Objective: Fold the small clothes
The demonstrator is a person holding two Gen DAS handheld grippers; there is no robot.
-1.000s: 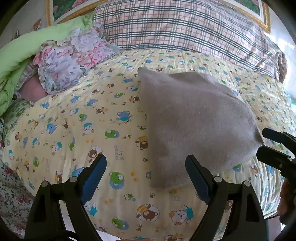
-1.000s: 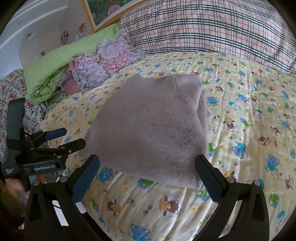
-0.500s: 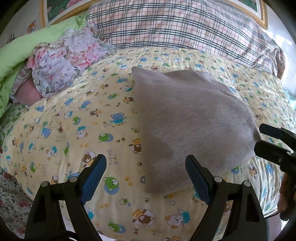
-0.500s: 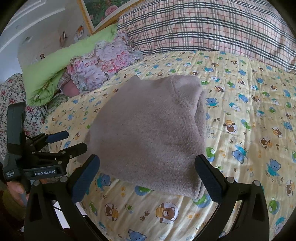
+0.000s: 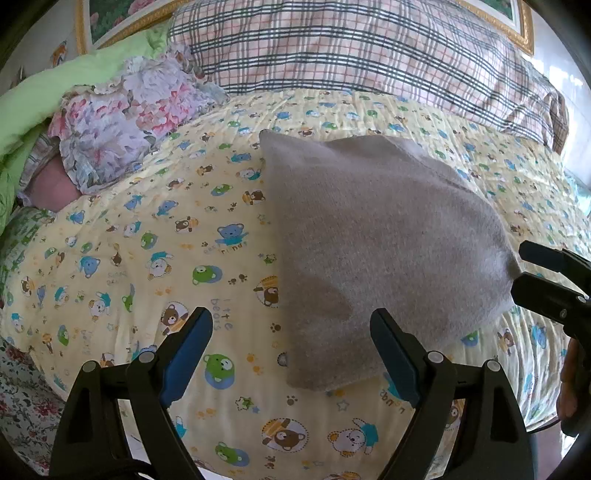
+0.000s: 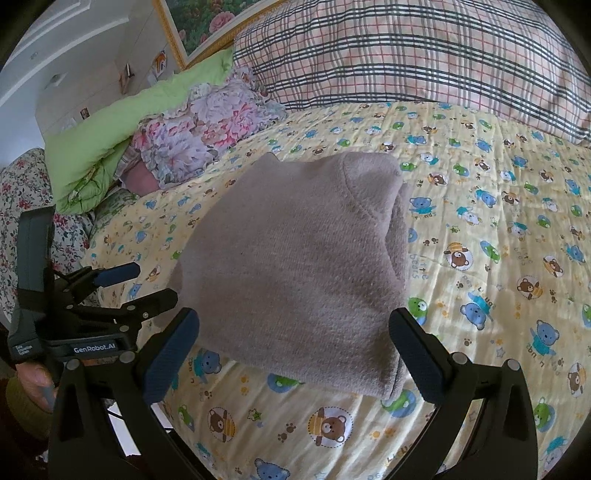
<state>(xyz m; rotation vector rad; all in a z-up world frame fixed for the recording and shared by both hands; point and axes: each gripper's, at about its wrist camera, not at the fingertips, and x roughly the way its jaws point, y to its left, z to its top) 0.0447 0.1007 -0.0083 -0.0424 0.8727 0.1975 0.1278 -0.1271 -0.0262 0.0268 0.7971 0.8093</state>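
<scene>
A folded grey-brown knit garment [image 5: 380, 240] lies flat on the yellow bear-print quilt [image 5: 147, 258]; it also shows in the right wrist view [image 6: 295, 266]. My left gripper [image 5: 291, 354] is open and empty, hovering just short of the garment's near left corner. My right gripper [image 6: 295, 350] is open and empty, hovering over the garment's near edge. The right gripper shows at the garment's right corner in the left wrist view [image 5: 532, 277]. The left gripper shows at the garment's left side in the right wrist view [image 6: 147, 284].
A plaid pillow [image 5: 351, 48] lies along the head of the bed. A floral garment [image 5: 125, 122] and a green blanket [image 5: 44, 99] are bunched at the far left. The quilt's near edge drops off just below both grippers. A framed picture [image 6: 207, 22] hangs behind.
Both grippers have drifted slightly closer over the garment. The garment has not moved and both grippers stay open.
</scene>
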